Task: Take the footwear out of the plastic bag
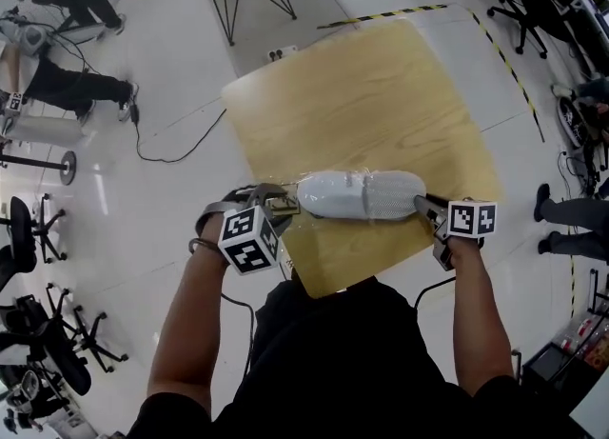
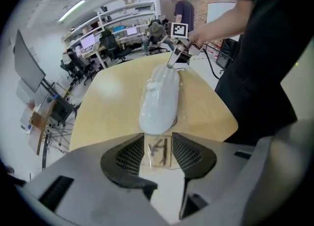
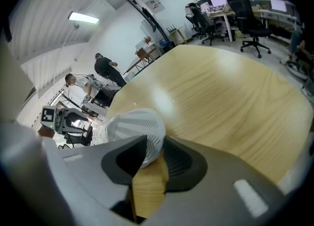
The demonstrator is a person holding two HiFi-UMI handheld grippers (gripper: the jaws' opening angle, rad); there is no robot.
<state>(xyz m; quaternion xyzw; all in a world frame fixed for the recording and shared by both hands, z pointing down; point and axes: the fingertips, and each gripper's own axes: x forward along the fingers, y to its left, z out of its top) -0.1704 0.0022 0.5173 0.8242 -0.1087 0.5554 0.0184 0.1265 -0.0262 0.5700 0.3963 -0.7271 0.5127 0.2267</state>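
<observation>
Right gripper clamped on white mesh shoe; left gripper jaws apart over clear plastic bag tail. Advice: pinch film only, pull ends apart low over light wooden table.

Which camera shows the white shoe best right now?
Head view: the whole shoe lies sideways near the table's front edge. Left gripper view sees it lengthwise, foreshortened; right gripper view shows only its mesh end between the jaws.

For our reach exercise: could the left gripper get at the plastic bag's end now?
Likely yes: the left gripper stands open around the loose end of the plastic bag, with nothing blocking.
</observation>
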